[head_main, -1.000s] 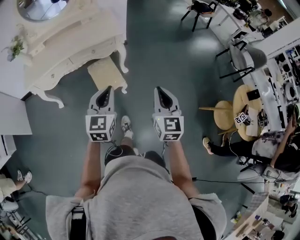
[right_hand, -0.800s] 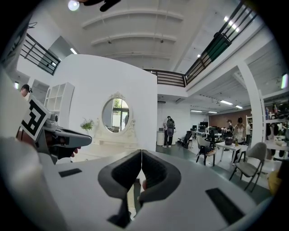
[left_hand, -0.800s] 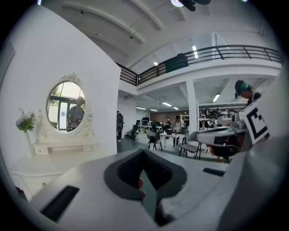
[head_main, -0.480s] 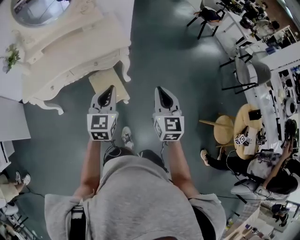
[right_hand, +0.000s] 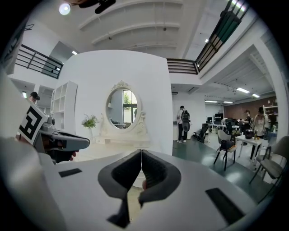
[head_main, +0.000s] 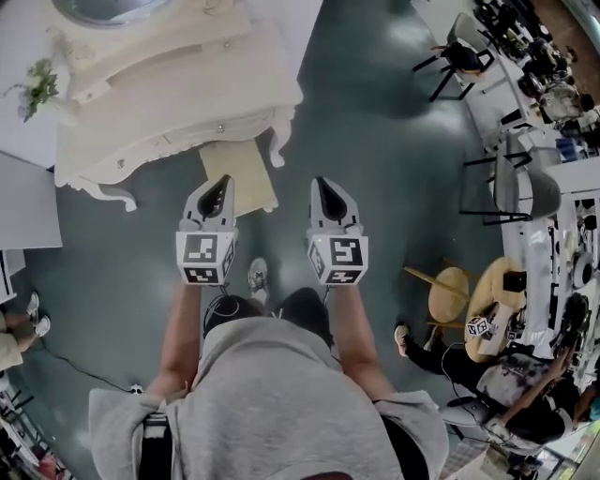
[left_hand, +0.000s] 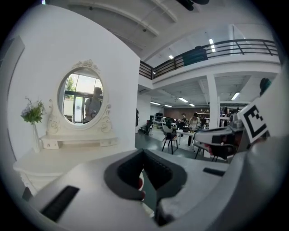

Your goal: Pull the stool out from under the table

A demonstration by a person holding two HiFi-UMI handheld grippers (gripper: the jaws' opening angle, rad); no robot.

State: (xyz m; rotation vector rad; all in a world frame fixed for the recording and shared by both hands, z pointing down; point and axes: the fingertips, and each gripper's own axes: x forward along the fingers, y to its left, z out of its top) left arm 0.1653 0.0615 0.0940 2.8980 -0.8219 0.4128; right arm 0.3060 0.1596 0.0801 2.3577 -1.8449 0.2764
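Stool [head_main: 253, 178] sits partly under table [head_main: 178, 94], not yet gripped. L gripper [head_main: 217, 183] & R gripper [head_main: 322, 185]: jaws together, empty. Grip & pull-out pending.

A small green plant with tiny flowers [head_main: 37, 89] sits at ten o'clock. An oval mirror with a white frame [head_main: 103, 7] is near eleven. A grey chair with black legs [head_main: 525, 192] stands near three. A round wooden table [head_main: 489, 305] is at four, with a sitting person [head_main: 502, 389] just beside it. The dark green floor [head_main: 375, 169] is shiny.
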